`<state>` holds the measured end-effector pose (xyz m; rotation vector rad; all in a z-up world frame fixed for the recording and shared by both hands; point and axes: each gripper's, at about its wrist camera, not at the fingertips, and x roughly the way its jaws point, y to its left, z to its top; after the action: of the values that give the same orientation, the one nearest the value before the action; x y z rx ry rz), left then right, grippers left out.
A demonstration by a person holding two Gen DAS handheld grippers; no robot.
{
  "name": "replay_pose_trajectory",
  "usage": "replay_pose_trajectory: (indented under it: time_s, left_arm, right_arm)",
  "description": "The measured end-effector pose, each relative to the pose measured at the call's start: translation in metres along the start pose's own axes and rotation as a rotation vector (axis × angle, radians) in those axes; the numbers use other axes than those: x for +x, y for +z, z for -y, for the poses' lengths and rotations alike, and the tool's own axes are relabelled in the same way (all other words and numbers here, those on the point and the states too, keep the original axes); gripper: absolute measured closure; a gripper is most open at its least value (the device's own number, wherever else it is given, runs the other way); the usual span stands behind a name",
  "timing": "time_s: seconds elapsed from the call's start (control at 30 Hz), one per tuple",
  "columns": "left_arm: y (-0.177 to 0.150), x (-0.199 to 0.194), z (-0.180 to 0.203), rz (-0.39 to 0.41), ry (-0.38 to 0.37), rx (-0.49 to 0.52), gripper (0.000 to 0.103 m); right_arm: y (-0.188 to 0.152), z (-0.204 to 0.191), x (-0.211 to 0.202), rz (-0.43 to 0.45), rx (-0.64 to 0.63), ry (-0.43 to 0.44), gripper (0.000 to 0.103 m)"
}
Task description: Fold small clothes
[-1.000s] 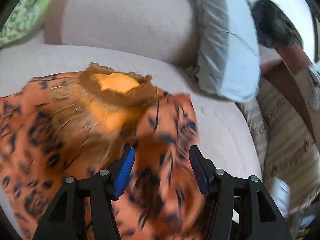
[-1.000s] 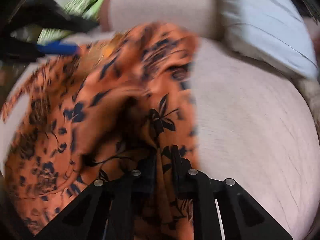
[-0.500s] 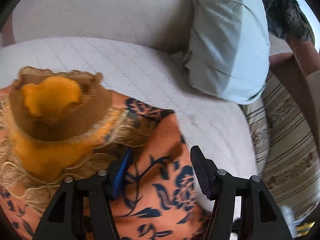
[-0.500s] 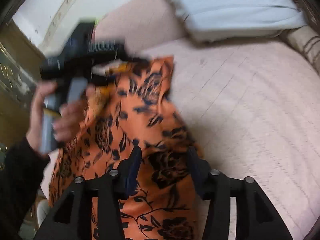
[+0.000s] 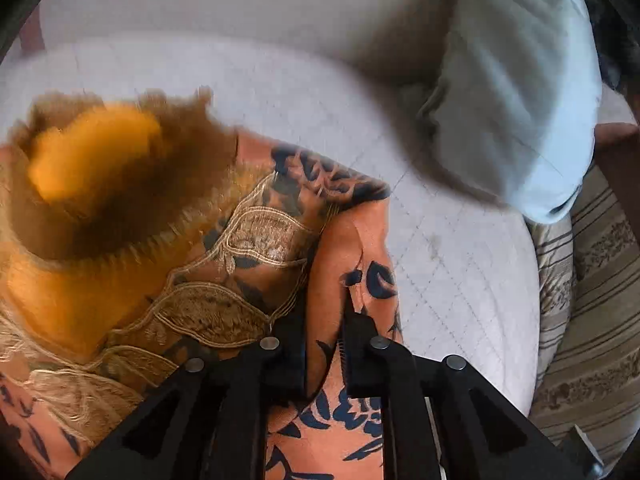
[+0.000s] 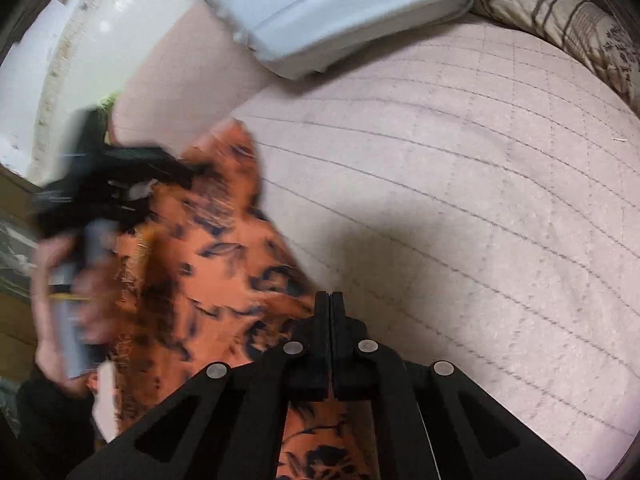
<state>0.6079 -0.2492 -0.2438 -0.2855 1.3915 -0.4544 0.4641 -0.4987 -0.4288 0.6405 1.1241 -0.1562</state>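
The left gripper (image 5: 325,332) fingers are clenched on the orange floral garment (image 5: 352,248), which lies at 8 o'clock on the quilted cushion (image 6: 460,200). The right gripper (image 6: 330,320) fingers pinch its edge.

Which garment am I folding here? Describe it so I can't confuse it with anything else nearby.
On the pale quilted cushion, below the light blue pillow, lies the orange garment. Both grippers' jaws pinch it. Its dark floral print, gold embroidery and mustard collar set it apart.
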Motion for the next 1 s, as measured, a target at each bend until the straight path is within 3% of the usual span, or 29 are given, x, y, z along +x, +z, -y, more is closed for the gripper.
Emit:
replay_pose_trajectory:
  time_s: [0.03, 0.1, 0.13, 0.2, 0.27, 0.33, 0.4, 0.47, 0.57, 0.67, 0.73, 0.8, 0.9, 1.0]
  left_arm:
    - [0.002, -0.005, -0.001, 0.008, -0.030, -0.021, 0.088]
    - [-0.002, -0.033, -0.004, 0.065, -0.116, -0.026, 0.072]
    - [-0.008, -0.052, -0.003, 0.108, -0.122, 0.005, 0.060]
    - [-0.034, -0.101, -0.004, 0.223, -0.081, 0.106, 0.050]
    - [-0.069, -0.140, -0.021, 0.321, -0.062, 0.137, 0.044]
    - [-0.113, -0.177, -0.055, 0.426, 0.000, 0.105, 0.041]
    - [-0.157, -0.198, -0.090, 0.511, 0.098, 0.032, 0.041]
    - [-0.190, -0.209, -0.119, 0.569, 0.198, -0.046, 0.041]
    - [-0.239, -0.219, -0.174, 0.610, 0.348, -0.196, 0.041]
    - [-0.271, -0.237, -0.235, 0.626, 0.468, -0.348, 0.041]
    - [-0.288, -0.262, -0.282, 0.625, 0.459, -0.476, 0.041]
    - [-0.301, -0.273, -0.327, 0.653, 0.384, -0.627, 0.041]
    - [-0.316, -0.276, -0.387, 0.684, 0.278, -0.822, 0.041]
    - [-0.311, -0.264, -0.437, 0.648, 0.228, -0.955, 0.043]
  right_arm:
    - [-0.001, -0.004, -0.004, 0.012, -0.018, 0.061, 0.097]
    - [-0.002, -0.010, -0.012, 0.038, -0.030, 0.111, 0.092]
    - [-0.002, -0.013, -0.015, 0.053, -0.043, 0.138, 0.089]
    - [-0.005, -0.024, -0.019, 0.073, -0.070, 0.166, 0.066]
    - [-0.009, -0.041, -0.020, 0.083, -0.112, 0.186, 0.063]
    - [-0.010, -0.052, -0.026, 0.089, -0.179, 0.232, 0.059]
    - [-0.015, -0.068, -0.025, 0.094, -0.230, 0.273, 0.042]
    - [-0.027, -0.091, -0.026, 0.110, -0.291, 0.259, 0.037]
    - [-0.057, -0.126, -0.022, 0.120, -0.348, 0.216, 0.037]
    - [-0.101, -0.166, -0.024, 0.074, -0.389, 0.247, 0.037]
    - [-0.129, -0.190, -0.022, 0.040, -0.410, 0.243, 0.037]
    - [-0.152, -0.214, -0.017, 0.000, -0.421, 0.245, 0.037]
    - [-0.178, -0.250, -0.010, -0.078, -0.455, 0.257, 0.037]
    - [-0.198, -0.281, -0.011, -0.109, -0.503, 0.265, 0.037]
